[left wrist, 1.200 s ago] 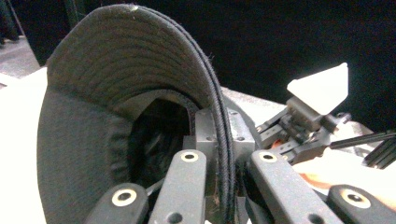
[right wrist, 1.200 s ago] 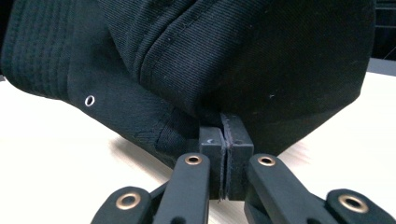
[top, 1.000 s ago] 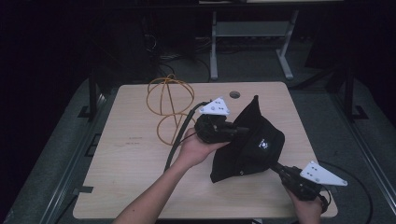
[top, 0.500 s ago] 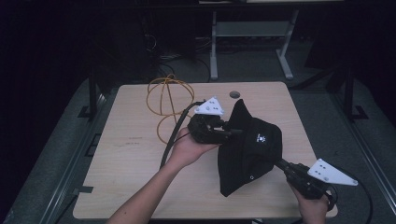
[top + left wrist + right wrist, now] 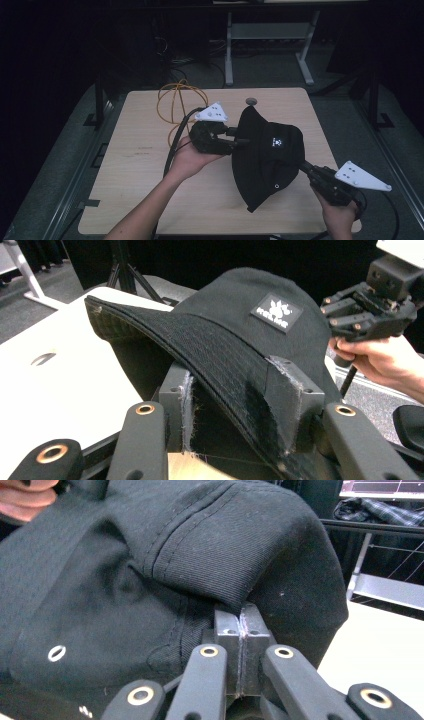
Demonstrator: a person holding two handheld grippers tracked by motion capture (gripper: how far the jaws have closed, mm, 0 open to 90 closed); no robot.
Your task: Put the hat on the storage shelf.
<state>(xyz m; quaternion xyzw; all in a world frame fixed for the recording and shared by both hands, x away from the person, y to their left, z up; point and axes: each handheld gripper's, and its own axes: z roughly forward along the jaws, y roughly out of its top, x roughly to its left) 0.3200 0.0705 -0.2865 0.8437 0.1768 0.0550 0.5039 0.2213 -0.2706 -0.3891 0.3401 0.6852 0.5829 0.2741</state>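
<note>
A pale wooden table [image 5: 150, 200] stands in a dark room, orange cable [image 5: 172, 100] coiled behind the black hat [image 5: 270, 155]. The right gripper [image 5: 305, 167] pinches the hat's fabric; the left gripper [image 5: 240, 137] has just been opening, the brim between its parted jaws.

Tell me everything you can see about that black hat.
The hat is a black bucket hat of woven cloth, with a stitched brim, a small white-printed patch on the crown and metal eyelets. It is held up over the table, tilted. The right tongs are shut on a fold of its cloth. The left tongs have just been opening; the brim lies between them, draped over one pad.
</note>
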